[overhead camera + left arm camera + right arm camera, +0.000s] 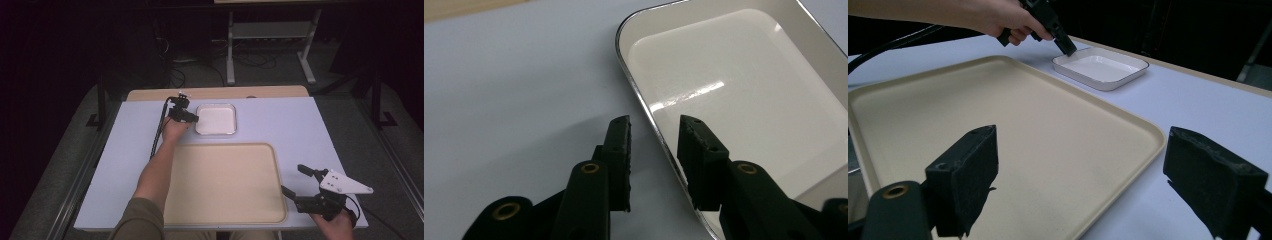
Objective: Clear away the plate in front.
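A white square dish (216,119) with a thin metallic rim sits on the table just beyond a large beige tray (225,182). My left gripper (192,119) is at the dish's left edge. In the left gripper view its jaws (655,122) straddle the rim of the dish (734,90), one outside and one inside, with a gap on both sides. The dish holds nothing. My right gripper (294,180) hovers by the tray's near right corner, jaws wide apart (1083,145) over the tray (998,115), facing the dish (1100,67) and the left gripper (1065,47).
The pale table top (300,125) has a wooden strip (220,93) along its far edge. Black frame rails run down both sides. Beyond it, a white stand's legs (231,55) and loose cables lie on the dark floor.
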A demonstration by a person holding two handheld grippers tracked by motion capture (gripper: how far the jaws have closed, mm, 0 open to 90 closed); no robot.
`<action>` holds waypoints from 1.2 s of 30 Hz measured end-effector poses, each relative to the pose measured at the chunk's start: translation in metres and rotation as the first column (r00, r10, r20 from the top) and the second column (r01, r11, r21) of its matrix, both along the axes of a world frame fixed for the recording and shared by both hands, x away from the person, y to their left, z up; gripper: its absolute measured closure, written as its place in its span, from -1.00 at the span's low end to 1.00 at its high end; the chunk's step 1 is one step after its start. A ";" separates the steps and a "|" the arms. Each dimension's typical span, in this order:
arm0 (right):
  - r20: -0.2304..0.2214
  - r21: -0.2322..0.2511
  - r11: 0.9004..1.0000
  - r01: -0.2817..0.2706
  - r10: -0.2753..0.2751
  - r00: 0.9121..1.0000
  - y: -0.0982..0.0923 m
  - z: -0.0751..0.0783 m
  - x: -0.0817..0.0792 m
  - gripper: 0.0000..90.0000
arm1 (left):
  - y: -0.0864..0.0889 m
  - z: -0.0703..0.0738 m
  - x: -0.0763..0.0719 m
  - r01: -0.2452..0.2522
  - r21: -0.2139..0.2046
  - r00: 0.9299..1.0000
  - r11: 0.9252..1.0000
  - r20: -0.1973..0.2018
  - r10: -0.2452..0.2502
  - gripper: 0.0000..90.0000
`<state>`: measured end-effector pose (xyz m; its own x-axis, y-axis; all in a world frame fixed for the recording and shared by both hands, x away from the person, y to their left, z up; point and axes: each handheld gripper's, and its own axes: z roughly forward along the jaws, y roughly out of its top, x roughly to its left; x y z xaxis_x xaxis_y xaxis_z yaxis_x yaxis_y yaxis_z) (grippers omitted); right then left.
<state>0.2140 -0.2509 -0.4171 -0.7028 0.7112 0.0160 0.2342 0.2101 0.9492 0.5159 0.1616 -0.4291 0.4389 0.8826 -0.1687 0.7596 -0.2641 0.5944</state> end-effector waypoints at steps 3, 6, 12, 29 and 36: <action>-0.002 0.001 1.000 0.001 -0.001 1.000 0.000 0.000 0.000 -0.70 | 0.000 -0.002 0.001 -0.010 -0.017 1.000 1.000 -0.010 0.010 0.55; -0.003 0.001 1.000 0.000 0.000 1.000 0.000 0.000 0.000 -0.70 | -0.001 -0.007 0.003 -0.023 -0.037 0.999 0.999 -0.037 0.021 0.57; -0.003 0.003 1.000 0.001 -0.001 1.000 0.000 0.000 0.001 -0.70 | -0.004 -0.010 0.005 -0.067 -0.074 0.996 0.995 -0.062 0.062 0.74; -0.007 0.007 1.000 -0.002 0.002 1.000 -0.002 -0.001 0.001 -0.70 | 0.005 -0.013 0.011 -0.222 -0.220 0.973 0.950 -0.114 0.201 0.97; -0.008 0.010 1.000 -0.002 0.002 1.000 -0.002 -0.001 0.001 -0.70 | 0.006 -0.007 0.010 -0.242 -0.261 0.970 0.935 -0.101 0.223 0.97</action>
<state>0.2148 -0.2524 -0.4182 -0.7042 0.7094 0.0288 0.2417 0.2014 0.9492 0.5256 0.1679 -0.4365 0.2061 0.8758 -0.4365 0.8216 0.0874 0.5633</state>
